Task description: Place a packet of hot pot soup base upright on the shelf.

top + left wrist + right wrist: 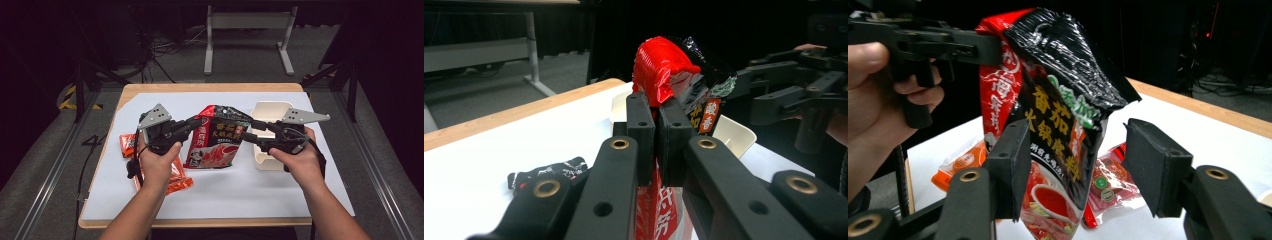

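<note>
Left gripper [654,132] clamped on red-black soup-base pouch [217,137], right gripper [1075,172] agape beside it, cream tray [267,112] behind.

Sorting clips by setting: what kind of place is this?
Probably a lab or studio recording bay, not a kitchen: black curtains around, loose cables on grey carpet, and a white-covered table where a hand-held left claw grips a soup-base packet.
</note>
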### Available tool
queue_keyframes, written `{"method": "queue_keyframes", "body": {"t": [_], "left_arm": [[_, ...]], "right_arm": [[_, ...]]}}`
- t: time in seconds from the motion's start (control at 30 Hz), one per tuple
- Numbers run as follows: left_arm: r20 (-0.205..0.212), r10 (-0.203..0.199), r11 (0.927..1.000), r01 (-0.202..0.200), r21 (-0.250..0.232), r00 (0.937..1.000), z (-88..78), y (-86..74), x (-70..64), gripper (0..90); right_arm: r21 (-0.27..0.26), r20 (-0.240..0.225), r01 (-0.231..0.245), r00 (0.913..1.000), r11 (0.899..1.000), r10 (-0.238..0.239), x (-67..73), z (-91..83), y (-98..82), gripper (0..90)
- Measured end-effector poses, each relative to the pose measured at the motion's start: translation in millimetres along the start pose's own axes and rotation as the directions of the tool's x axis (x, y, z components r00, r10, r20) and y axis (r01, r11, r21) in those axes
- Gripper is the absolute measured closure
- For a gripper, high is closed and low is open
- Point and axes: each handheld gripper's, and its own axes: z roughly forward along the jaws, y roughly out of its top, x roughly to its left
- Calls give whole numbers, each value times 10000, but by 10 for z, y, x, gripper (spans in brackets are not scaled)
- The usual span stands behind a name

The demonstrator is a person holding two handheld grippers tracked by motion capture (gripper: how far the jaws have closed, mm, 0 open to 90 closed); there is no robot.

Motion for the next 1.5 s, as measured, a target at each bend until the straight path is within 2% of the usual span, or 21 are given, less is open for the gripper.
{"method": "queue_keyframes", "body": {"t": [0.13,0.37,0.43,0.53,0.67,0.83,1.0,1.13,1.27,1.43,1.5], "left_arm": [[-3,25,10000,-25,-48,10000,2,-5,-2,864],[-17,103,9999,-103,-5,9999,13,-14,-23,862],[10,96,10000,-96,-11,10000,15,-18,-26,862],[32,83,10000,-83,-29,10000,14,-24,-35,862],[42,140,9999,-140,-4,9999,11,-25,-44,862],[81,155,9999,-155,17,9998,12,-27,-52,861],[199,129,9999,-130,36,9997,19,-28,-58,860],[220,119,9999,-120,43,9997,17,-25,-59,858],[210,99,9999,-100,13,9997,7,-20,-44,854],[214,66,10000,-66,-20,9997,-10,-13,-34,849],[143,38,10000,-37,-43,9999,-12,-13,-27,846]], "right_arm": [[250,-24,129,9999,9996,-128,-18,69,33,433],[657,-329,65,9994,9978,-44,-46,173,55,441],[569,-335,270,9991,9980,-251,-60,202,51,440],[358,-409,319,9987,9988,-305,-77,229,54,442],[665,-624,335,9976,9972,-293,-84,278,77,463],[727,-881,387,9956,9966,-322,-78,327,102,474],[953,-1021,511,9939,9941,-413,-64,369,118,541],[1351,-872,753,9941,9880,-638,-71,368,145,641],[1644,-969,969,9919,9816,-817,-64,351,185,702],[1621,-909,1378,9881,9771,-1243,-46,331,250,737],[1603,-914,1391,9879,9772,-1256,-42,325,261,744]]}}
